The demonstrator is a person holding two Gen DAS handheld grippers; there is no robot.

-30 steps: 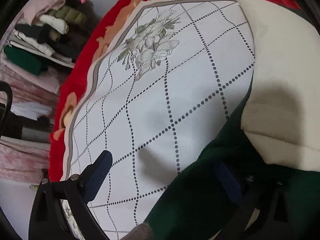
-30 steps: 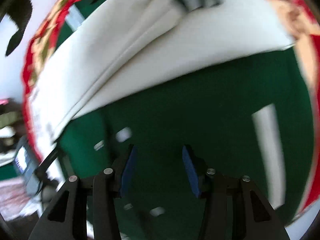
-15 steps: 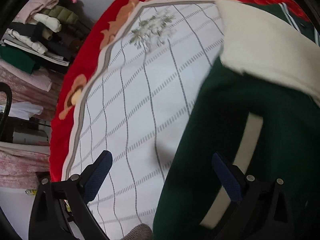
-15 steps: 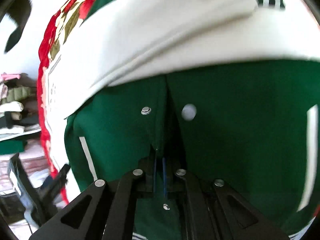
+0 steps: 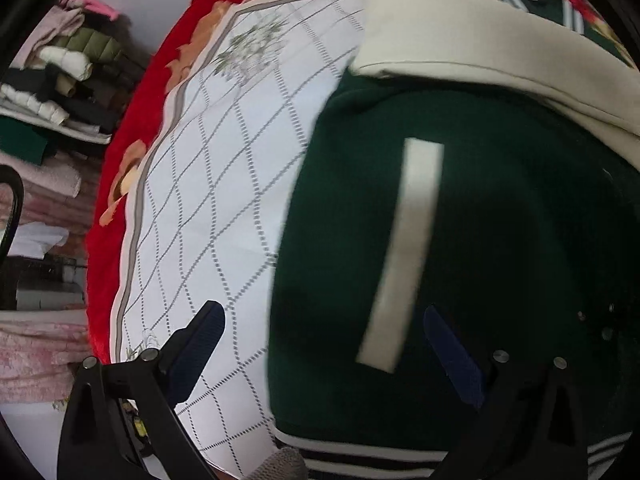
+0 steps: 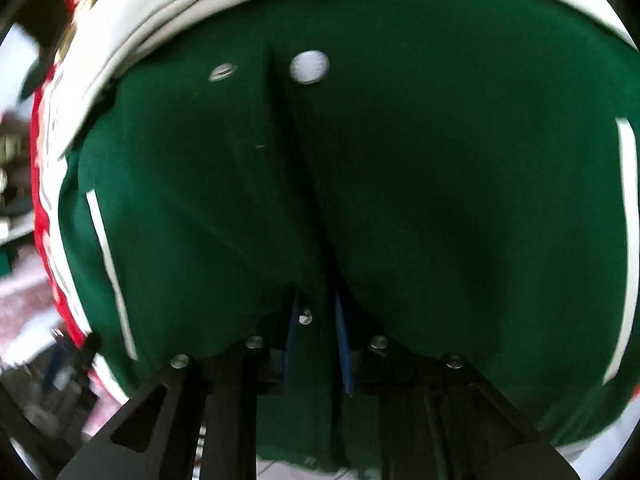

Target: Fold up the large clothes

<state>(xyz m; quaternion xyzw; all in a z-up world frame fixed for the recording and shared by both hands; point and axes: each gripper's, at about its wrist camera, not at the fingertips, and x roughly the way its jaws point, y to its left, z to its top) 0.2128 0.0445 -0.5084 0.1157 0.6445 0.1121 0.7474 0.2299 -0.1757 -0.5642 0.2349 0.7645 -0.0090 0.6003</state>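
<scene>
A dark green jacket with cream sleeves and a cream pocket stripe lies on a white checked sheet. My left gripper is open above the jacket's left edge, near its striped hem, holding nothing. In the right wrist view the jacket's front with snap buttons fills the frame. My right gripper is shut on the jacket's front opening edge near the hem.
The sheet lies over a red floral blanket. Shelves with stacked folded clothes stand at the left. A pink cloth hangs at the lower left.
My right gripper closed on the jacket's front edge and drew closer to it. My left gripper moved right along the jacket, bringing the pocket stripe and hem into view.
</scene>
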